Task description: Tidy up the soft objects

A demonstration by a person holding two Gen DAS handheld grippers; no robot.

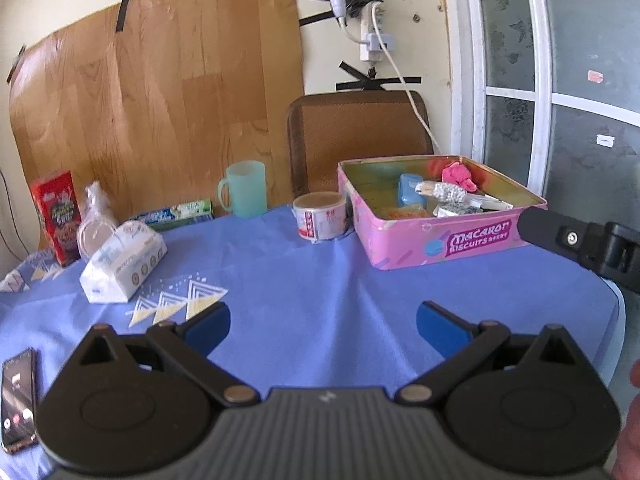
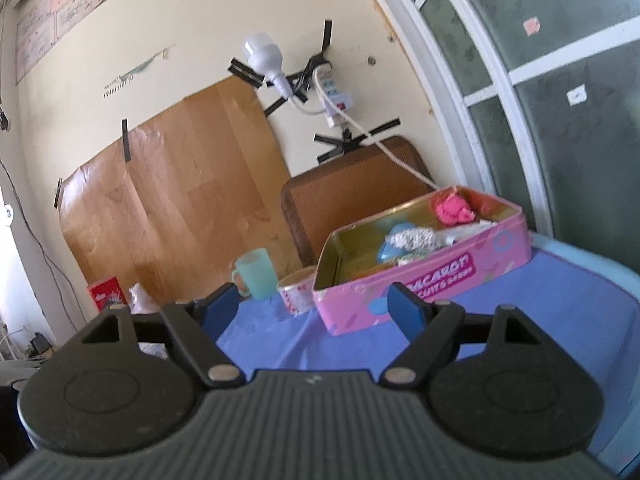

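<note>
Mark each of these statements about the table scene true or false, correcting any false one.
1. The pink tin has its lid on. False: it is open, with a pink cloth inside.
2. The left gripper is open and holds nothing. True.
3. The green mug lies on its side. False: it stands upright.
4. A tissue pack lies on the blue tablecloth. True.
5. The right gripper clamps the tape roll. False: it is open, empty.
</note>
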